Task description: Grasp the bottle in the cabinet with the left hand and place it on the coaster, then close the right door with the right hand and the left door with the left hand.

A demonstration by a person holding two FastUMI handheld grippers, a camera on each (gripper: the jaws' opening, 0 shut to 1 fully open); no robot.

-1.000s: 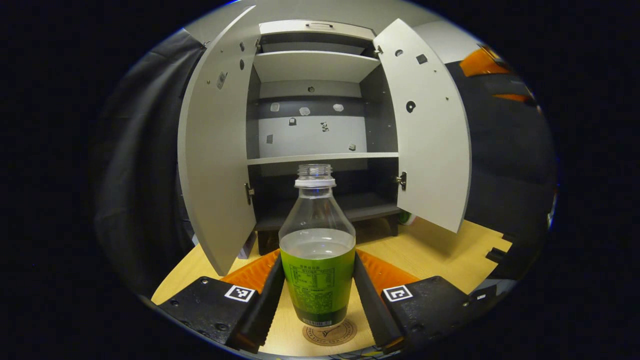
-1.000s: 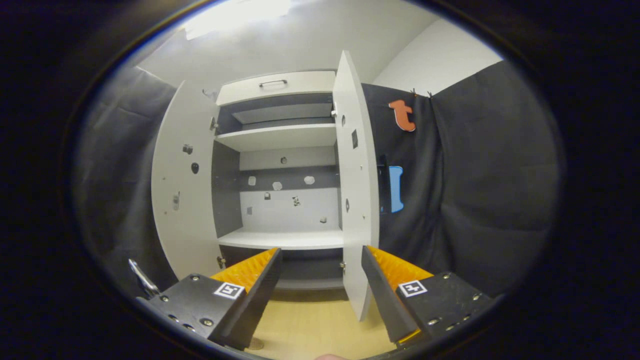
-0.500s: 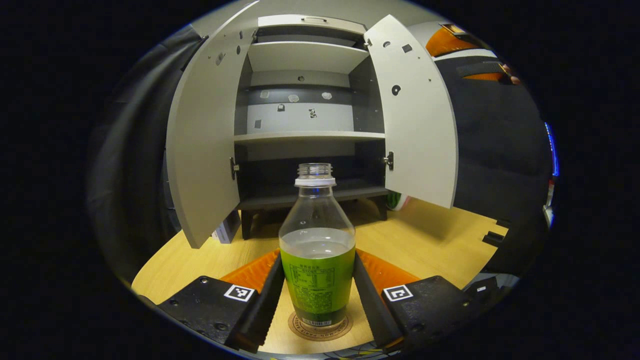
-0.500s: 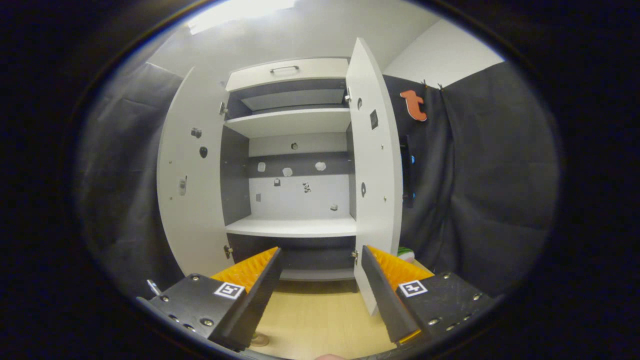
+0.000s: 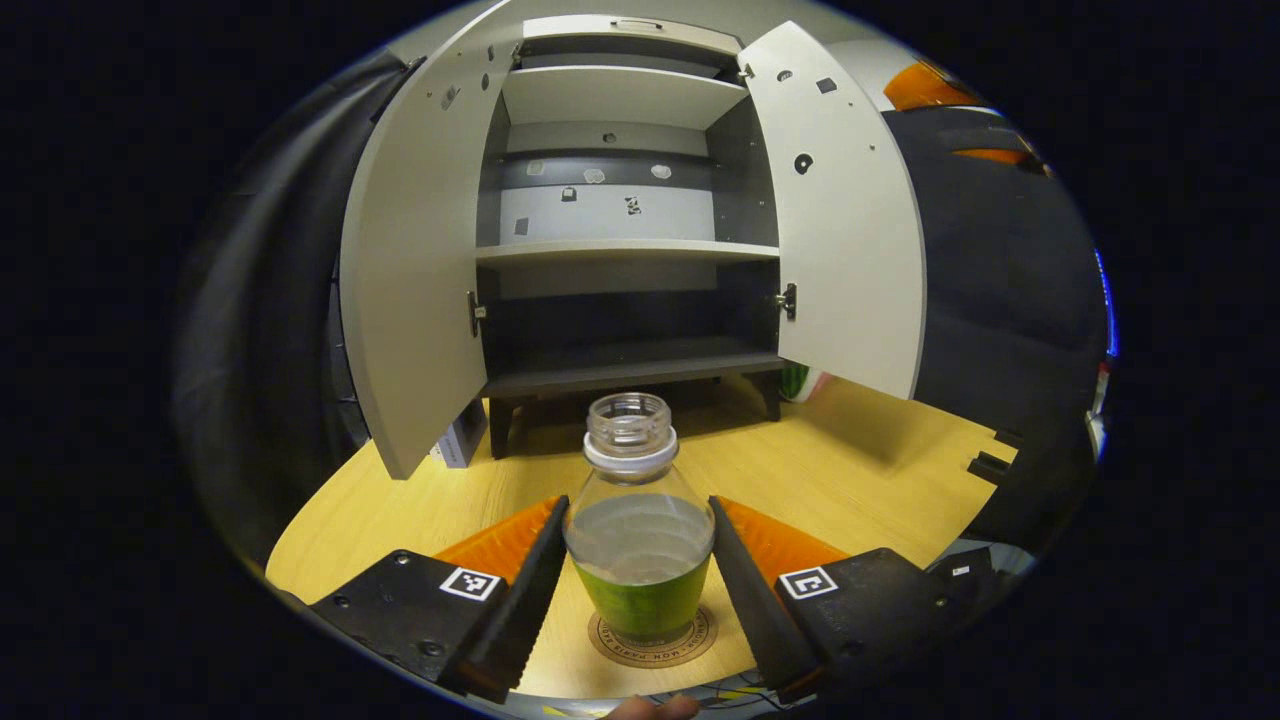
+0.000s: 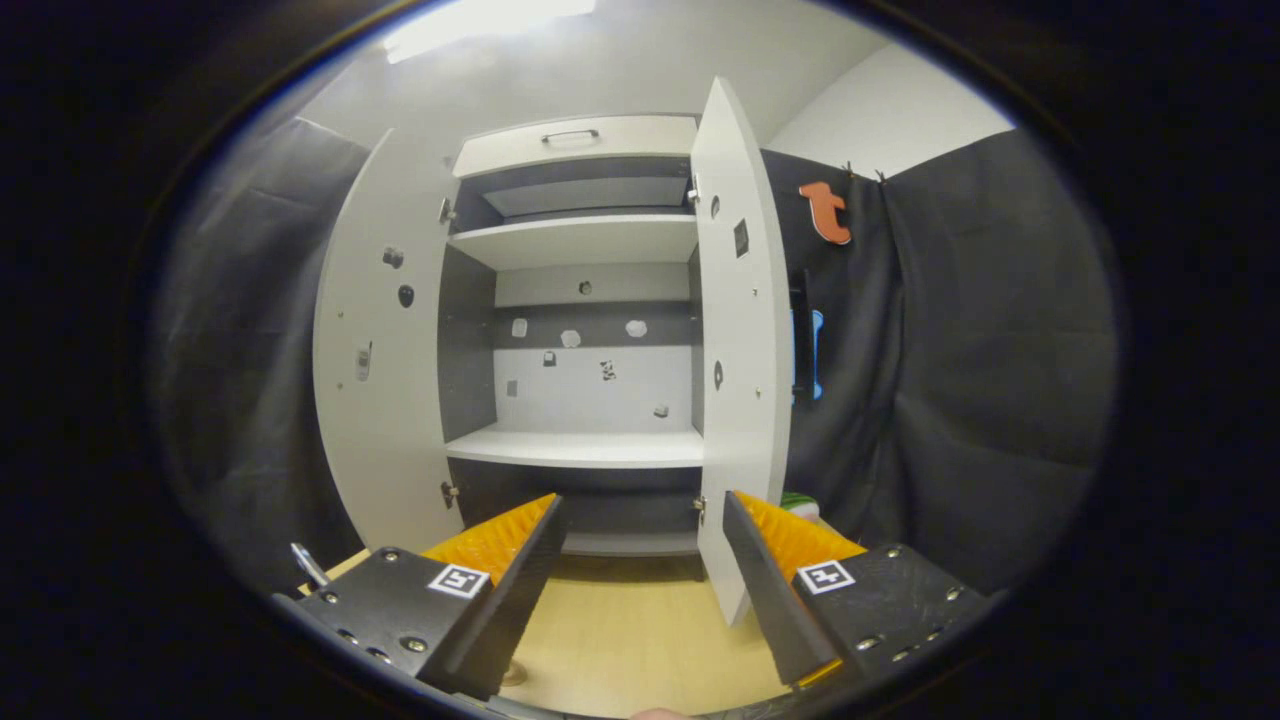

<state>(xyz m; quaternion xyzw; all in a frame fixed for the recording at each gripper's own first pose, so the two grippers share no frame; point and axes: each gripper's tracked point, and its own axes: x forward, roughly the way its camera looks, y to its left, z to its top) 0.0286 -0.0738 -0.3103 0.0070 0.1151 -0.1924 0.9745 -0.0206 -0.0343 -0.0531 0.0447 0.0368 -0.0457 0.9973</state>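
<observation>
Standing upright on the coaster (image 5: 652,638) on the counter (image 5: 850,480): the uncapped, green-labelled bottle (image 5: 640,530), part-filled with clear liquid, centred between the fingers of the left claw (image 5: 640,590). Flanking the bottle closely on both sides, with slim gaps seeming to show along the label, so judged as parted and no longer gripping, though contact low down hard to rule out. Behind, gaping wide: both doors of the cabinet (image 5: 625,250), shelves bare.

Hovering in front of the cabinet in the right gripper view: the right claw (image 6: 640,590), fingers spread apart and holding nothing, lined up near the free edge of the right door (image 6: 740,350), with the left door (image 6: 380,370) swung out on the far side.

Placing step looking all but finished. Next, by this reading: drawing the left claw straight back without nudging the bottle, then bringing the right claw against the outer face of the right door and pushing it shut, the left door following with the left claw.
</observation>
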